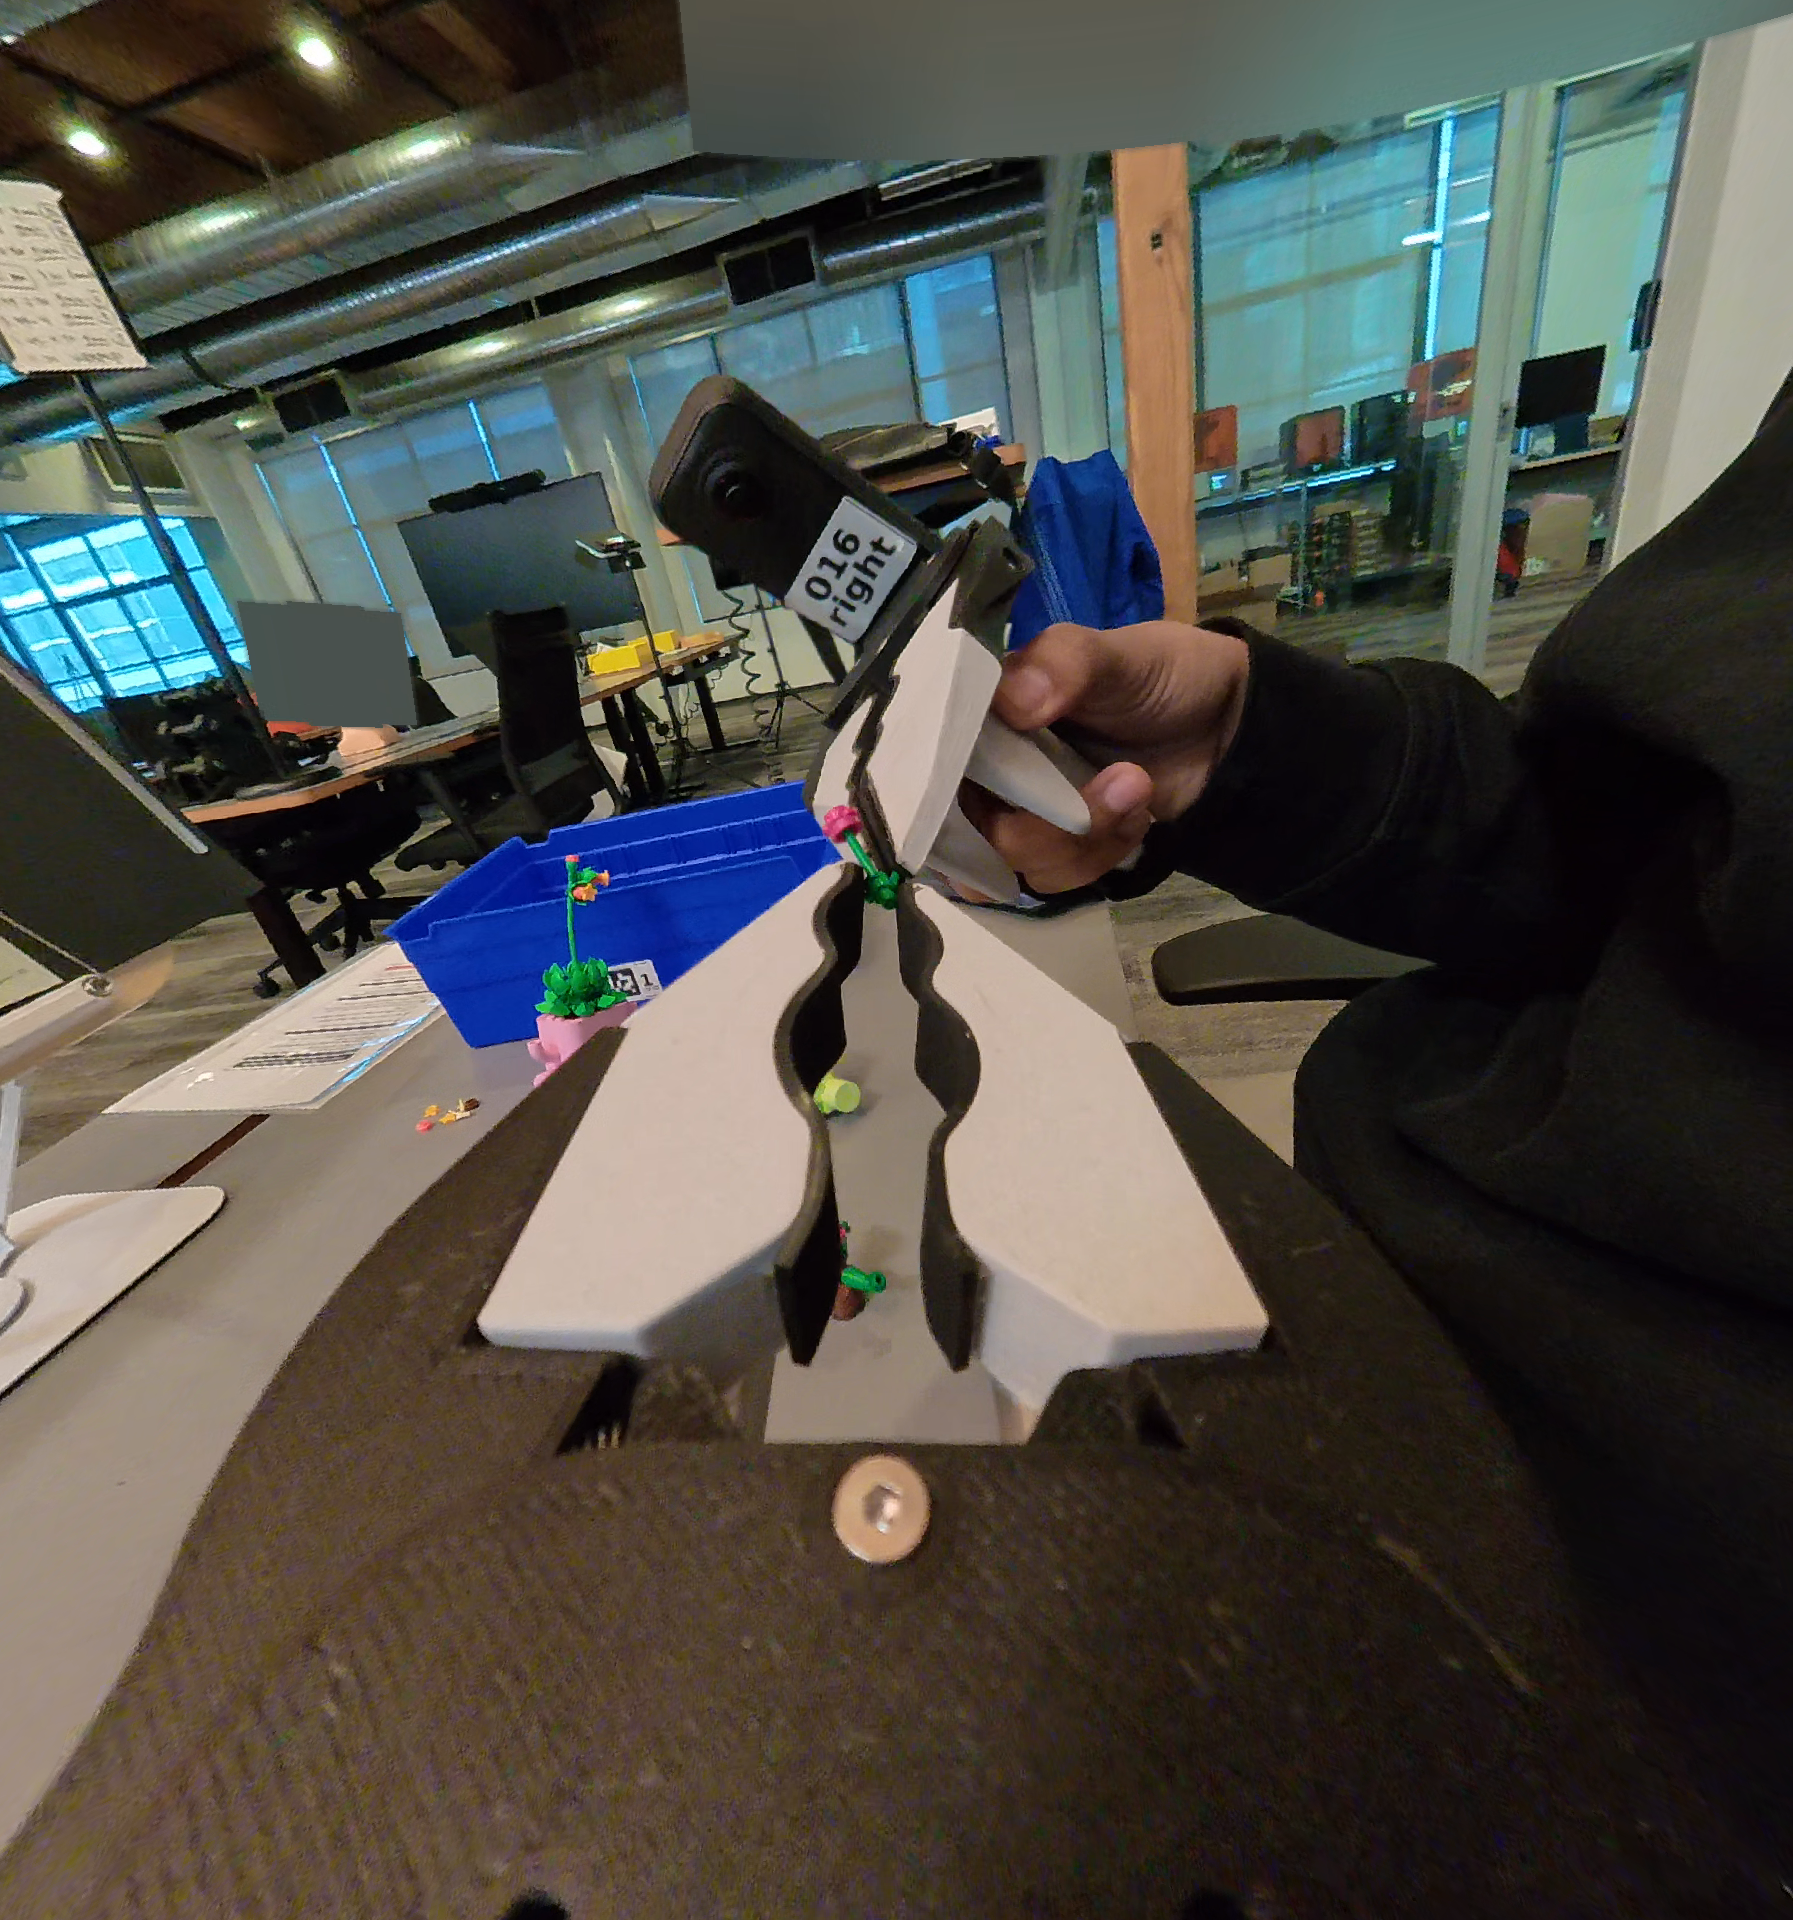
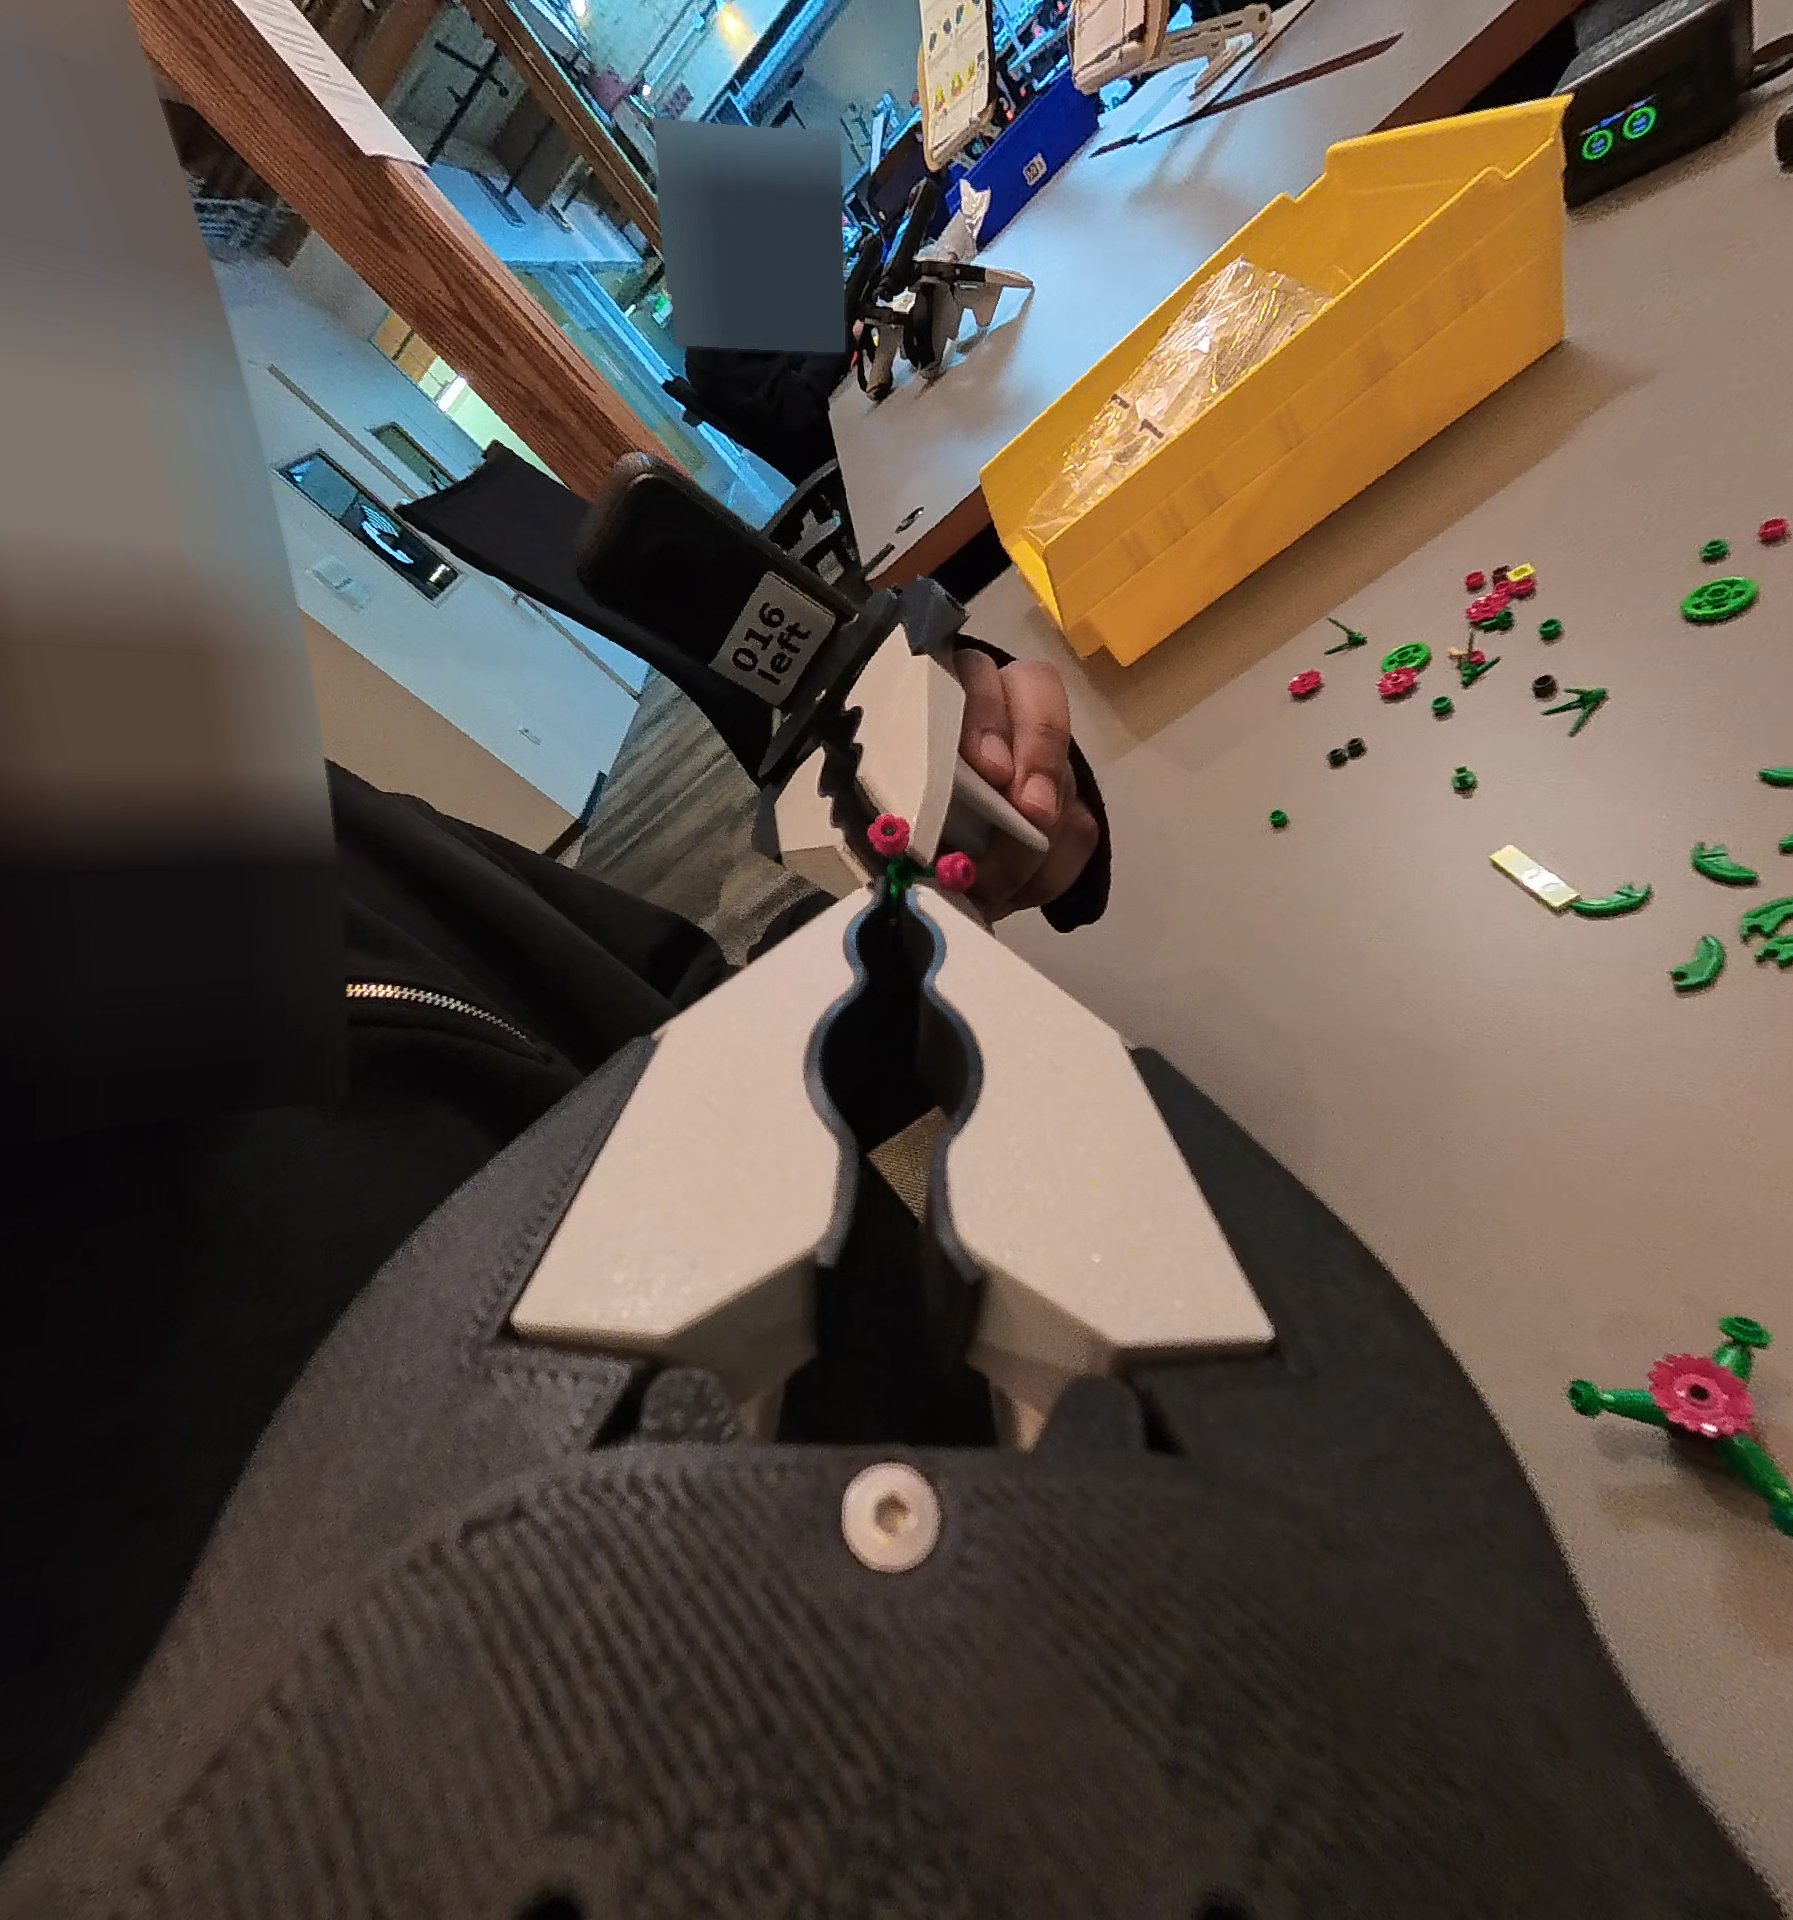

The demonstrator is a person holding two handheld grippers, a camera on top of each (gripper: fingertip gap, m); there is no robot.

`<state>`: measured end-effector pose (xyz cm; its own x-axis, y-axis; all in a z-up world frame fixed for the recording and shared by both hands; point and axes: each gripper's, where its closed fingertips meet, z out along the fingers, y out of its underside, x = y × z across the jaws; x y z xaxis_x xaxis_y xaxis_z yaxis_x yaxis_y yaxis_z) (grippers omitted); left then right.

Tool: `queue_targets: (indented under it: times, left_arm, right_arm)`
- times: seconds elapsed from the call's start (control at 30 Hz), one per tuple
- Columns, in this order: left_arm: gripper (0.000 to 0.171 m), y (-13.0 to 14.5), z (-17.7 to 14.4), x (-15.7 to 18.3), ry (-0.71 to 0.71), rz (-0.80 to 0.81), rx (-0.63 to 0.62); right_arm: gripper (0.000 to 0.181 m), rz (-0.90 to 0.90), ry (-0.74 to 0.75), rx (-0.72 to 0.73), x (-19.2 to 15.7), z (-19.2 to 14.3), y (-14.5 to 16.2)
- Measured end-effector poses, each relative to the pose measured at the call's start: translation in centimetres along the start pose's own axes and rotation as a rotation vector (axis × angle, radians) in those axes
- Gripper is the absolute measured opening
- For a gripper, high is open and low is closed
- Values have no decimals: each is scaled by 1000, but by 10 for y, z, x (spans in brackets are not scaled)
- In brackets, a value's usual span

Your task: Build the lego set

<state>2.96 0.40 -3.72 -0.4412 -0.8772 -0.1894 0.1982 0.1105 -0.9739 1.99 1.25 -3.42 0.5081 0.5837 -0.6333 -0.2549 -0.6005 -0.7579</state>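
A small green flower stem (image 2: pixel 898 885) with two pink blossoms (image 2: pixel 889 832) is held in the air between both grippers, above the table edge. My right gripper (image 2: pixel 897 906) is shut on the stem's lower end. My left gripper (image 1: pixel 877 881) is shut on the same stem (image 1: pixel 881 883) from the other side; one pink blossom (image 1: pixel 844 821) shows above its tips. Each gripper shows in the other's view, tip to tip: the right one (image 1: pixel 876 831) and the left one (image 2: pixel 876 821). A pink pot with a green plant and a tall stem (image 1: pixel 578 992) stands on the table.
A blue bin (image 1: pixel 663 883) stands behind the pot, with a paper sheet (image 1: pixel 320 1029) to its left. A yellow bin (image 2: pixel 1287 395) holds clear bags. Loose green and pink pieces (image 2: pixel 1474 644), green leaves (image 2: pixel 1754 894) and a three-armed green piece with a pink flower (image 2: pixel 1702 1403) lie on the grey table (image 2: pixel 1287 1091).
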Motion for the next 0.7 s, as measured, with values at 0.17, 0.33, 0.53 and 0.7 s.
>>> queue_targets:
  times: [0.17, 0.33, 0.53, 0.7]
  left_arm:
    - [3, 0, -1, 2, 25, -24, -9]
    - [3, -4, -2, 0, 23, -50, 20]
    - [3, -4, -10, -19, -79, -45, 48]
    - [3, 2, -18, -33, -162, -16, 43]
  right_arm:
    - [0, 17, -25, -5, -3, -2, 2]
    - [0, 15, -40, 14, -8, -1, -3]
    - [5, -132, 57, 80, -2, -6, -16]
    - [6, -267, 143, 124, 0, -9, -24]
